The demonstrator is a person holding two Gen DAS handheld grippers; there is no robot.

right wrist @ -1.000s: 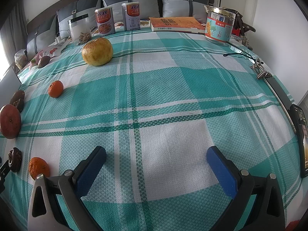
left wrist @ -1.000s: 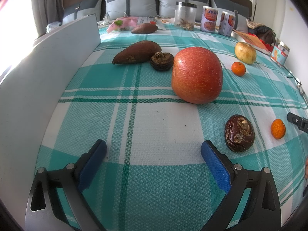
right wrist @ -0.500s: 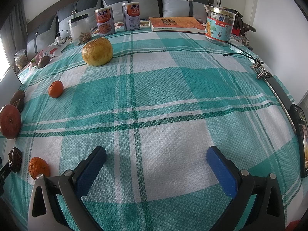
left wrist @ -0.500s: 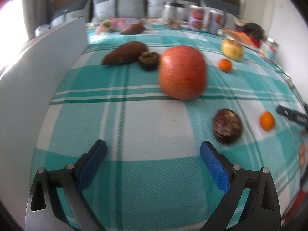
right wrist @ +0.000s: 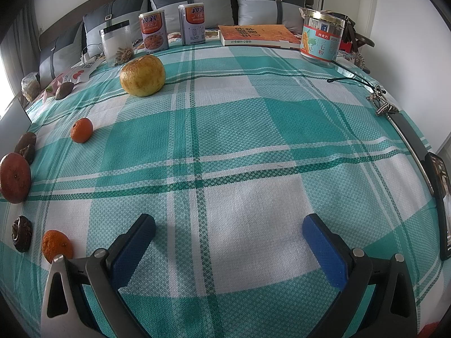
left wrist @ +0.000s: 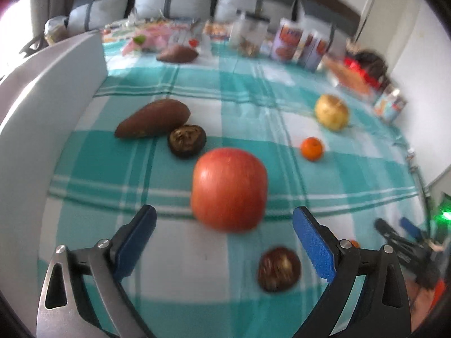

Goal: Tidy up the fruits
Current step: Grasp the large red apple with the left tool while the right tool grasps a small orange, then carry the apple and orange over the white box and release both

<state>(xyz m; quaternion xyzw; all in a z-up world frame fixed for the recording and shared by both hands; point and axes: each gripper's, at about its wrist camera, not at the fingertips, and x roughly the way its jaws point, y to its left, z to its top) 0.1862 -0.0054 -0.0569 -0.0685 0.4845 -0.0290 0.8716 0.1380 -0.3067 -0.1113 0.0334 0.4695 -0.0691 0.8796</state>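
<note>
Right wrist view: an orange-labelled can by the pillows reads "親親" in white characters; the grey can beside it carries the same "親親"; a large tin at right reads "尚金方" and "粉"; the orange book title is not legible; left wrist view too blurred to read.

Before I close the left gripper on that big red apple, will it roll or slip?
The red apple looks round and smooth, so it may roll if nudged on the soft checked bedspread. It is nearly as wide as the open left gripper, so centre it first.
</note>
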